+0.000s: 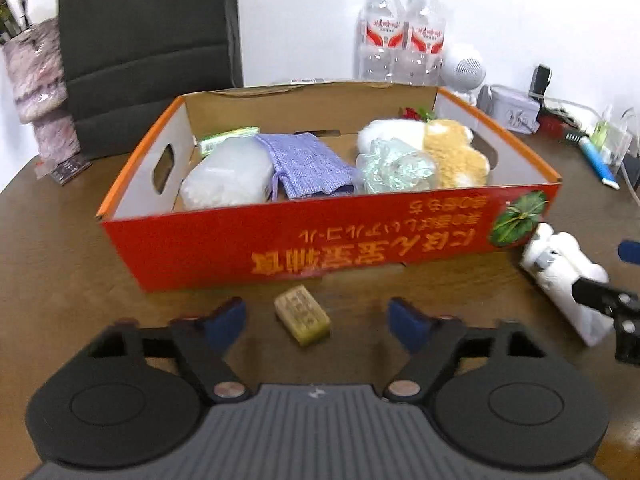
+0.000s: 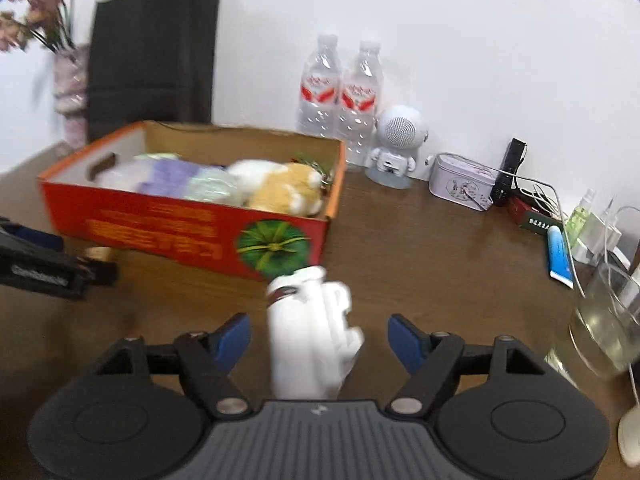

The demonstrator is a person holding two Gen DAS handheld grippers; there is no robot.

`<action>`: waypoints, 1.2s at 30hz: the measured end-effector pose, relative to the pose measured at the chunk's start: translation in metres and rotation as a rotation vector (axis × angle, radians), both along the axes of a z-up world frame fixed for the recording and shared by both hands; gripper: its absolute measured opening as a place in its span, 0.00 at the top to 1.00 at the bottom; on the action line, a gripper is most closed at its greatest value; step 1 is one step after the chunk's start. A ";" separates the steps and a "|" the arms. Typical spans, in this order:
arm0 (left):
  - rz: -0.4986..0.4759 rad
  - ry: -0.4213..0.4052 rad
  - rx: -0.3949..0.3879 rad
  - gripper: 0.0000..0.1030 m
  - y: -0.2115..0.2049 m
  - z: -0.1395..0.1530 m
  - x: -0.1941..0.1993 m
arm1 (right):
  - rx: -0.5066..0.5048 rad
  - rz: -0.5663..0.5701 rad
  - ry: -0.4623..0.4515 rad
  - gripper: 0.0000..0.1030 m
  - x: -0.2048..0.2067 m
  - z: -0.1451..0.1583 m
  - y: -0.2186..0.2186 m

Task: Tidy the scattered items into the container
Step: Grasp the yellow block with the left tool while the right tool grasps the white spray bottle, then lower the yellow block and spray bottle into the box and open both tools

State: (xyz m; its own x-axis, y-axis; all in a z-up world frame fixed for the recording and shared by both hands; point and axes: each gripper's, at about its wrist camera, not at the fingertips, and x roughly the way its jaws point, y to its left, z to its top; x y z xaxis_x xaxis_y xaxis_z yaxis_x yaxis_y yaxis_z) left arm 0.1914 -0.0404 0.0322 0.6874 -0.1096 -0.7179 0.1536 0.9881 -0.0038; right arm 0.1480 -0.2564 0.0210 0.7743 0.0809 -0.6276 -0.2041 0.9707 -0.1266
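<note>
The red and orange cardboard box (image 1: 320, 236) stands in the middle of the brown wooden tabletop (image 1: 60, 260), and it already keeps several things: a translucent plastic case (image 1: 226, 176), a folded lilac knitted cloth (image 1: 308, 164), a pale green mesh sponge (image 1: 394, 168) and a white and tan plush toy (image 1: 448, 148), packed side by side so that room remains. Two things are outside it, each lying just in front of one gripper. The small olive-brown rectangular soap bar (image 1: 303, 315) lies on the tabletop near the front wall of the box, and the left gripper (image 1: 318, 320) points down at it with its blue-padded fingers (image 1: 226, 320) standing wide on either side; they do not touch it, so I judge that this hand is lined up to close on the bar. The white plastic robot figure (image 2: 308, 332) lies at about 5 o'clock from the box, near its front corner with the green leaf picture. The right gripper (image 2: 318, 336) has it between its fingers (image 2: 404, 338), also wide and apart from the toy, probably for the same reason. The water bottles (image 2: 340, 96), the white round speaker figure (image 2: 396, 148) and the other things along the wall at 12 to 3 o'clock stand orderly, so they seem not to belong to the scattered ones.
</note>
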 end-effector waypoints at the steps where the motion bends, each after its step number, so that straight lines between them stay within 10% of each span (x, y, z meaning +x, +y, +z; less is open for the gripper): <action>1: -0.007 0.017 -0.016 0.41 0.003 -0.003 0.003 | 0.002 -0.003 0.015 0.27 0.007 -0.004 -0.001; 5: -0.013 -0.012 0.001 0.65 0.012 -0.007 0.004 | 0.019 0.014 0.032 0.28 0.018 -0.019 0.000; 9: -0.025 -0.053 -0.025 0.67 0.018 -0.010 -0.003 | 0.023 0.026 0.029 0.47 0.017 -0.030 0.007; 22: -0.059 -0.206 -0.134 0.67 0.039 0.053 -0.057 | 0.145 0.068 -0.014 0.48 -0.029 0.012 0.005; 32: -0.160 -0.151 -0.101 0.65 0.027 0.089 0.059 | 0.265 0.140 -0.111 0.48 0.035 0.127 0.036; 36: -0.165 -0.093 -0.072 0.41 0.020 0.062 0.089 | 0.322 0.139 -0.025 0.48 0.107 0.130 0.069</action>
